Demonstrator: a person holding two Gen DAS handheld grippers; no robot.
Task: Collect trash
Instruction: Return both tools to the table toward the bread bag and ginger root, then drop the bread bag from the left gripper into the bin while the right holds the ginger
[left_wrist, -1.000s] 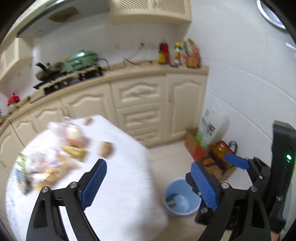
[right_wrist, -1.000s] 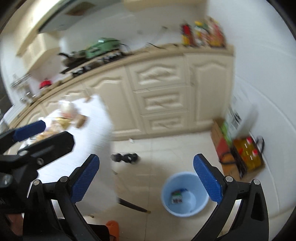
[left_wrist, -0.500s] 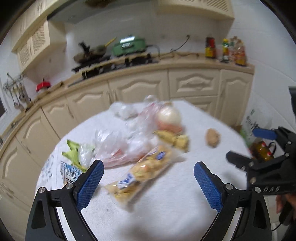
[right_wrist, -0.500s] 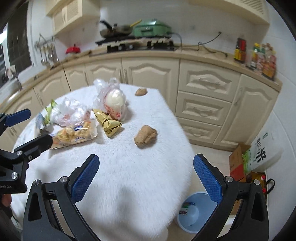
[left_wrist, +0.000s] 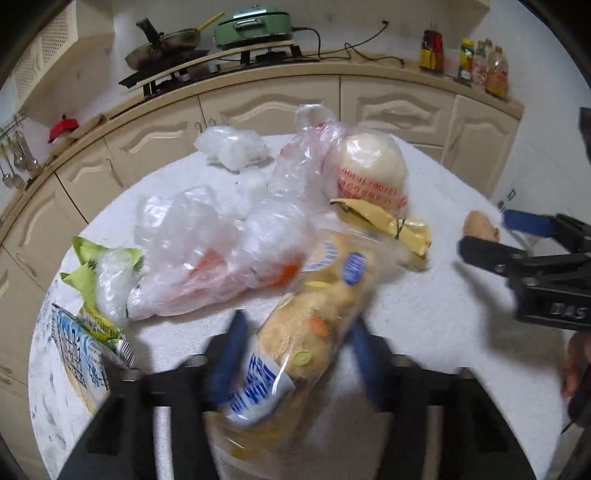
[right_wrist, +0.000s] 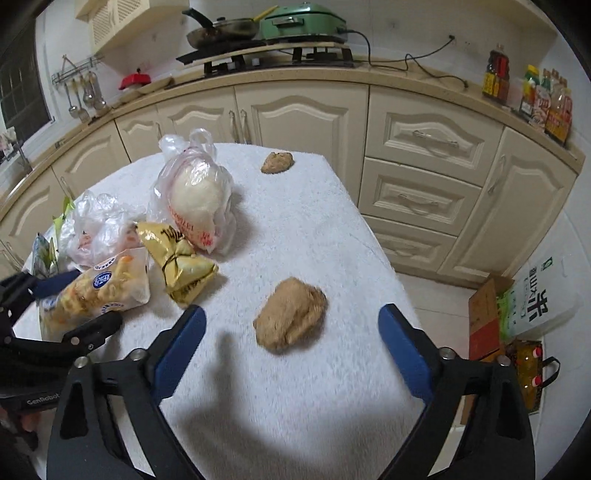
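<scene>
Trash lies scattered on the white fluffy worktop (right_wrist: 314, 229): a clear bag of yellow snacks (left_wrist: 314, 317) sits between the blue pads of the left hand-held gripper (left_wrist: 295, 354), whose jaws have just been closing around it, though blur hides whether they press it. Just beside it are a crumpled clear plastic bag (left_wrist: 207, 254) and a gold wrapper (right_wrist: 181, 266). A brown crumpled paper wad (right_wrist: 291, 314) lies ahead of the spread, empty right hand-held gripper (right_wrist: 291, 343), whose jaws have just been narrowing.
</scene>
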